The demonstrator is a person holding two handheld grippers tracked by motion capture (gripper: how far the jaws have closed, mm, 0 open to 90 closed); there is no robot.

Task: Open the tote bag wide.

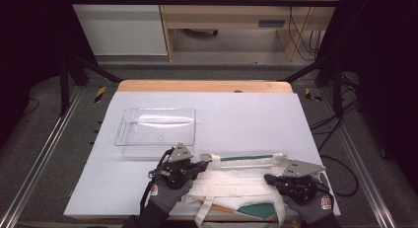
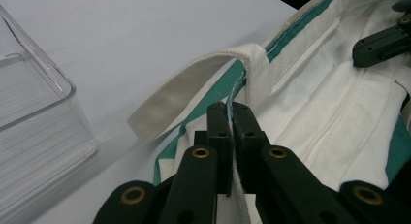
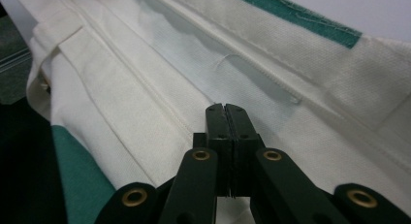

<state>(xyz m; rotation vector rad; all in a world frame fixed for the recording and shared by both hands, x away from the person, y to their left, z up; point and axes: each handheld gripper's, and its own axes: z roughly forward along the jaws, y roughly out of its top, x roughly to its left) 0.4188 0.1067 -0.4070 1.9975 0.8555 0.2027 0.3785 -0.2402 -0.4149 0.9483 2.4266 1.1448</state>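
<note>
On the table's near edge we see a cream tote bag point(image 1: 236, 181) with green trim, left gripper point(image 1: 201, 165) fingers pinching its rim, right gripper point(image 1: 270, 178) fingers closed empty.

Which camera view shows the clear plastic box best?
The high view: the whole clear plastic box lies on the white sheet, beyond the cloth bag. The left gripper view has one corner of it; the right gripper view looks at bag cloth.
</note>
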